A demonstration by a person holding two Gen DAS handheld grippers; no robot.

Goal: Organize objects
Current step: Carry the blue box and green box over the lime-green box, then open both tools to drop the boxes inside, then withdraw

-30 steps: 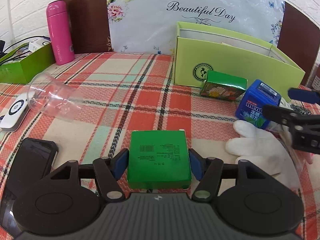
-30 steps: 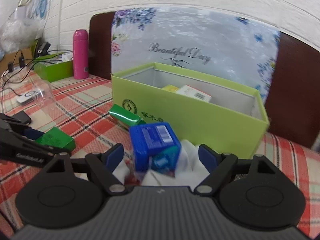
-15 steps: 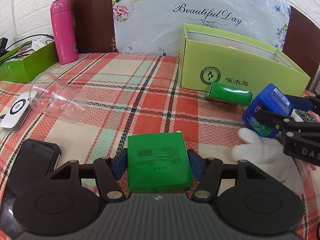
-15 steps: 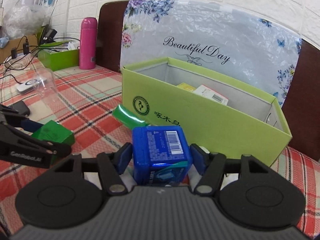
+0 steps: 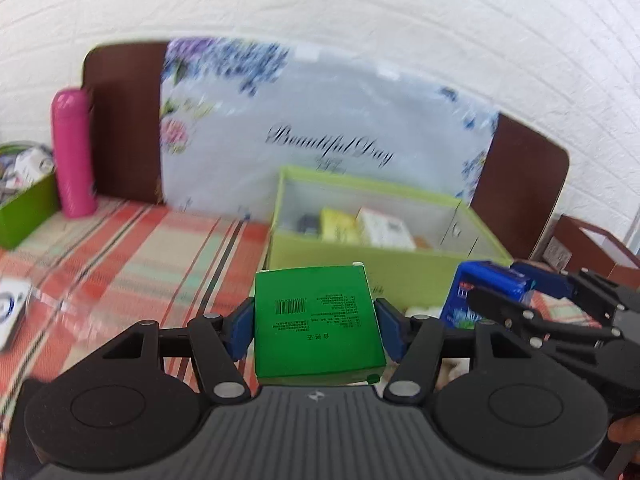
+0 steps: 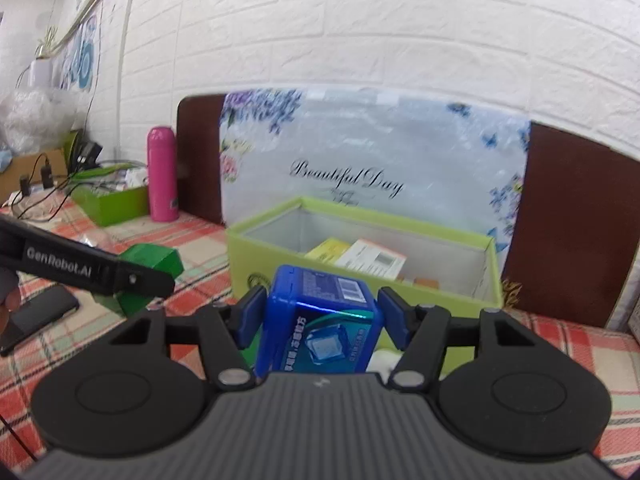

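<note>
Left tongs [image 5: 316,316] clench a green box [image 5: 316,320] and right tongs [image 6: 320,316] a blue box [image 6: 320,320], both held just before the open bin [image 6: 360,280] on the counter [image 6: 192,240].

Home setting, plaid tablecloth [image 6: 568,354], white brick wall [image 6: 400,28], pink flask [image 6: 162,174], charging cables [image 6: 44,184]
</note>
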